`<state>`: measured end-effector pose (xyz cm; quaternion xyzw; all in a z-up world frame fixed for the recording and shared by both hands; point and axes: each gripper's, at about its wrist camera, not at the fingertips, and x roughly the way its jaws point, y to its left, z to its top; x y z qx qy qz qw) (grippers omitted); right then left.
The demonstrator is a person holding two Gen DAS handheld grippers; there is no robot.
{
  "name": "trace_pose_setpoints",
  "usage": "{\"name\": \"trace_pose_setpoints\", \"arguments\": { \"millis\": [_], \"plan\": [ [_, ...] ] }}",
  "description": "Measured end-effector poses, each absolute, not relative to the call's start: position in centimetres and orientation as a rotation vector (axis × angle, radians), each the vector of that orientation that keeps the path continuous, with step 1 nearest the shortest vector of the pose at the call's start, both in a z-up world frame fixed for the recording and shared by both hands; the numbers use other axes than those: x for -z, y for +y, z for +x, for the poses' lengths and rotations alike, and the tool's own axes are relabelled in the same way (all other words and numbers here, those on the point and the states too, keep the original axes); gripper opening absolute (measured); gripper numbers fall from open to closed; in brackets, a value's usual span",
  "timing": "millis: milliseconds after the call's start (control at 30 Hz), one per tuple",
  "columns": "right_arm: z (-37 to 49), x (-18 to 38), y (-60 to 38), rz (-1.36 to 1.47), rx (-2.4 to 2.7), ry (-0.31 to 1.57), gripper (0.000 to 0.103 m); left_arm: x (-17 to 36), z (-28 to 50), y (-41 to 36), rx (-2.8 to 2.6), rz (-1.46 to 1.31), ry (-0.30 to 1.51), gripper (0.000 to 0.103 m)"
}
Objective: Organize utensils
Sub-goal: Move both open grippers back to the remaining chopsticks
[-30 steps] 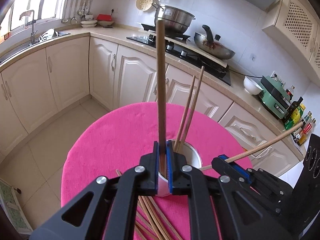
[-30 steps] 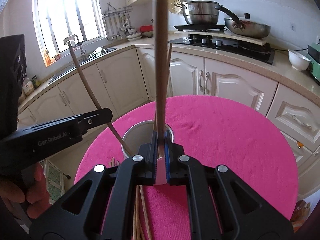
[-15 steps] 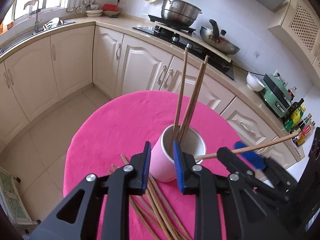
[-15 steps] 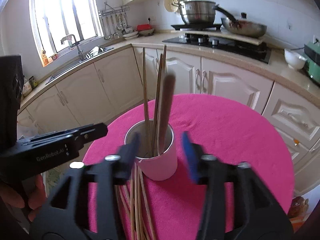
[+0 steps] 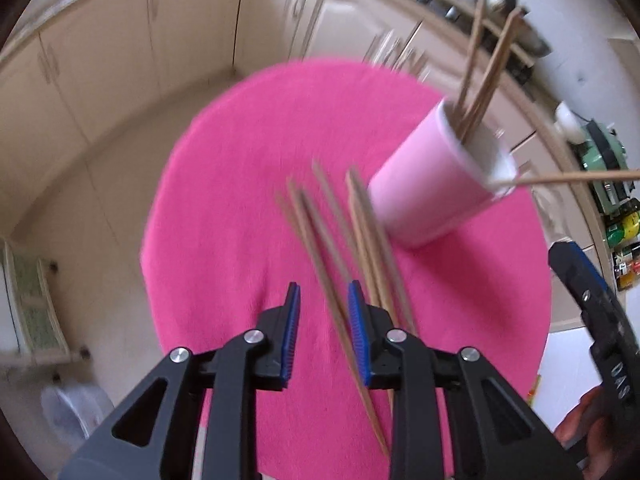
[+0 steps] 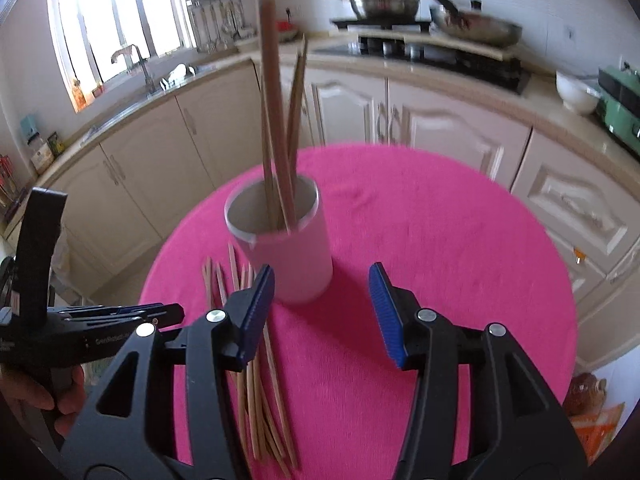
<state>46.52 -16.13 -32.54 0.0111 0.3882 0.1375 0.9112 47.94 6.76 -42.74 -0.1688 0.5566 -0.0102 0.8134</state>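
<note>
A pink cup [image 6: 286,256] stands on a round pink table [image 6: 440,264] with several wooden chopsticks [image 6: 276,120] upright in it. It also shows in the left wrist view [image 5: 432,184]. Several loose chopsticks [image 5: 340,248] lie on the cloth in front of it, also seen in the right wrist view [image 6: 256,392]. My left gripper [image 5: 322,332] is open and low over the loose chopsticks, one running between its jaws. My right gripper [image 6: 320,312] is open and empty just in front of the cup. The left gripper shows at the left of the right wrist view [image 6: 120,320].
Kitchen cabinets and a counter ring the table, with a stove, pot and pan [image 6: 400,0] at the back and a sink [image 6: 136,68] under the window. A white bowl [image 6: 574,92] and a green appliance sit at the right of the counter.
Both grippers let go of their chopsticks into the cup and opened. The left gripper then dropped down and tilted over the loose chopsticks. The right gripper drew back from the cup.
</note>
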Motion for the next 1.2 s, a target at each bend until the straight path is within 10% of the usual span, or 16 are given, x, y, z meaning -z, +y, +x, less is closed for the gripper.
{"name": "trace_pose_setpoints", "arguments": {
  "millis": [1200],
  "plan": [
    [49.9,41.7,-10.6,-0.145,-0.492,1.131,0.035,47.3,49.7,6.5,0.035,-0.372,1.370,0.008]
  ]
}}
